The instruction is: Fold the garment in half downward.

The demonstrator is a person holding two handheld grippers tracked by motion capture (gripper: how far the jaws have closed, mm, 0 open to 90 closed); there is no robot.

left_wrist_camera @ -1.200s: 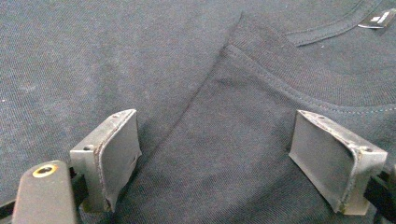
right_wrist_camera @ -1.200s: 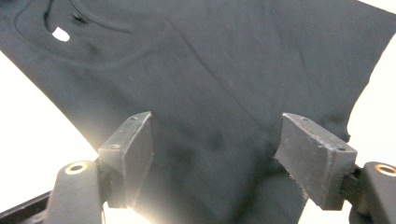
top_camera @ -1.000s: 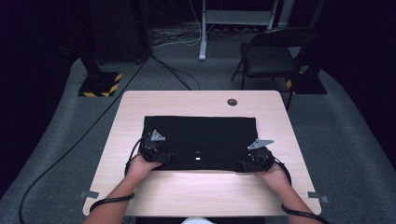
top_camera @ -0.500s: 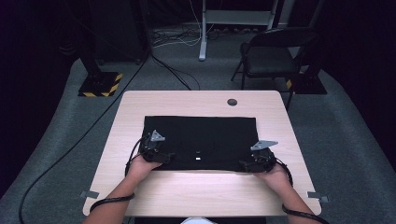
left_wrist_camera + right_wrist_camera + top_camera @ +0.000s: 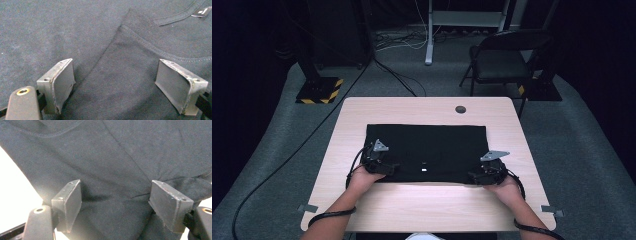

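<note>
High view: black shirt (image 5: 427, 152) lies flat between each gripper's wide, unclamped jaws at its near corners

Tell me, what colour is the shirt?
Black shirt, seen best in the left gripper view.

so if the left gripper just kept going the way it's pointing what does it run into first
Most likely the black t-shirt. The left gripper has open jaws over a folded edge of it, and fabric lies straight ahead up to the collar. How far above the cloth it sits is unclear.
</note>
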